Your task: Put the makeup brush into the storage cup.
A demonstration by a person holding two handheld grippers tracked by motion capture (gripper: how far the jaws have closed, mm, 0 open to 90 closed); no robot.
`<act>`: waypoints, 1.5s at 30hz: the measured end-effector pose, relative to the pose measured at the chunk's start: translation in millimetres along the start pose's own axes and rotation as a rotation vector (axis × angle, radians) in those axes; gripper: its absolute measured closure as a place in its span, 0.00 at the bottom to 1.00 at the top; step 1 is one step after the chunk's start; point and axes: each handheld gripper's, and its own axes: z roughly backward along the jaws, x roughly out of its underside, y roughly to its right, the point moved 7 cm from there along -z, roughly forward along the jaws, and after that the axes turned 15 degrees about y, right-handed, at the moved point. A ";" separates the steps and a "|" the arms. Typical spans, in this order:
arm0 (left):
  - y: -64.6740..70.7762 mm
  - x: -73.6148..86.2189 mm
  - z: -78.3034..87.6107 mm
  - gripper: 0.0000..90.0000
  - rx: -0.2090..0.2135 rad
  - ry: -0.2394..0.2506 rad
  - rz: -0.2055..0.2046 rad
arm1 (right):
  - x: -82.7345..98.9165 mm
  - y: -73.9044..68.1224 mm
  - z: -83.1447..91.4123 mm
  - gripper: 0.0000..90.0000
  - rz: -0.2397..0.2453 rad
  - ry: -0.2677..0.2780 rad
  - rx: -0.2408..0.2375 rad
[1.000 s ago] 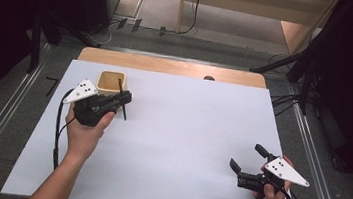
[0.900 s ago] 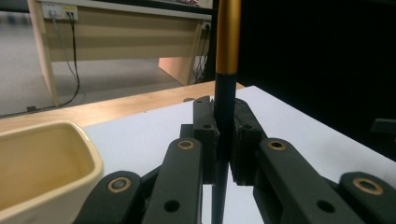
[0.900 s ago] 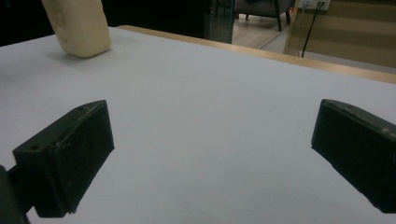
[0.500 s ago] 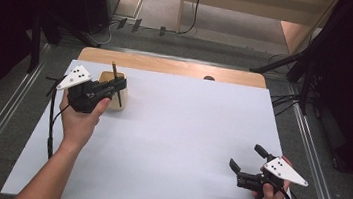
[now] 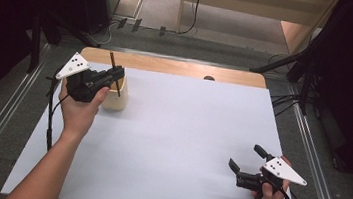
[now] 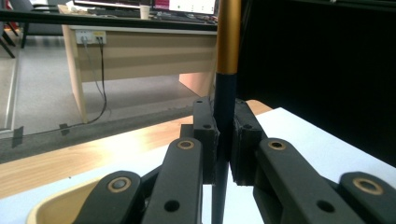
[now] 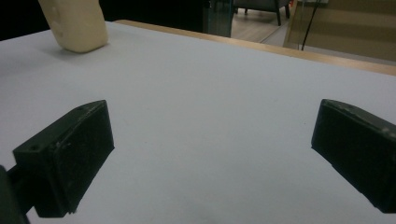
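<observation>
Since the earlier frames the left gripper (image 5: 115, 74) has carried its thin rod up and toward the far left corner of the worktop (image 5: 176, 129), so that it now hangs over the small beige cup (image 5: 116, 97); the right gripper (image 5: 247, 164) has kept its place near the right front corner.

In the high view the dark stick (image 5: 115, 75) stands close to upright in the left jaws, its top leaning slightly toward the far edge and its lower end reaching down in front of the cup's mouth. Whether the tip is already inside the rim cannot be told from here. The cup sits on the white sheet just short of the bare wooden strip at the back.

The left gripper view shows the jaws clenched on the stick — a dark blue shaft (image 6: 224, 112) with a gold-coloured band above it — pinched squarely between the two pads. The cup's rim (image 6: 60, 205) curves below and to the left, so the stick probably needs to come a little further over the opening before it descends.

The right gripper view has its jaws spread wide with nothing between them, bare sheet ahead and the cup (image 7: 77, 23) far off.

To do the step well, the person should keep the stick vertical, centre it over the mouth, lower slowly and release only once the tip is well inside — a light cup would tip at a sideways knock.
</observation>
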 end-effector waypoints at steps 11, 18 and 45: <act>-26.2 7.1 -12.3 0.93 -0.088 0.022 0.007 | 0.6 -0.8 -0.6 0.00 -0.003 -0.002 0.001; -38.7 15.2 -19.1 0.93 -0.131 0.017 -0.023 | 1.5 -0.6 -1.0 0.00 -0.005 -0.004 0.002; -64.3 60.3 -24.0 0.93 -0.214 -0.050 -0.014 | 2.8 -1.0 -1.8 0.00 0.001 -0.012 0.005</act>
